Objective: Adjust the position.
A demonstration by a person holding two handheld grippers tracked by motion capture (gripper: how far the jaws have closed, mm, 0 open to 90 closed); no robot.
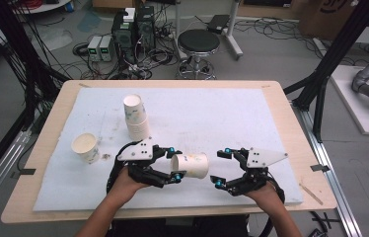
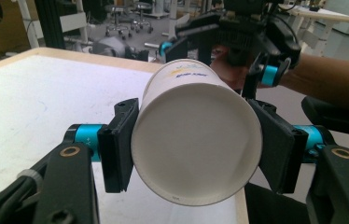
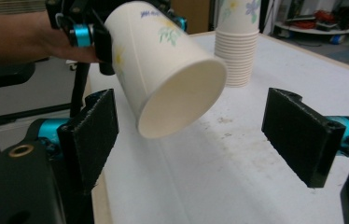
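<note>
A white paper cup (image 1: 192, 165) with a flower print lies sideways in the air above the mat, and my left gripper (image 1: 174, 163) is shut on its base end. In the left gripper view the cup's flat bottom (image 2: 196, 144) faces the camera, with a black pad (image 2: 119, 144) pressed on each side. My right gripper (image 1: 221, 168) stands open just right of the cup's mouth, touching nothing. In the right gripper view the cup's open mouth (image 3: 182, 100) points toward my open right gripper (image 3: 196, 140), tilted down, and sits a little ahead of the pads (image 3: 93, 135).
A tall stack of paper cups (image 1: 135, 116) stands upright at the mat's middle left. A single cup (image 1: 86, 147) stands upright near the left side. The white mat (image 1: 222, 113) covers most of the wooden table (image 1: 291, 118). A stool (image 1: 198, 44) and electronics are on the floor beyond.
</note>
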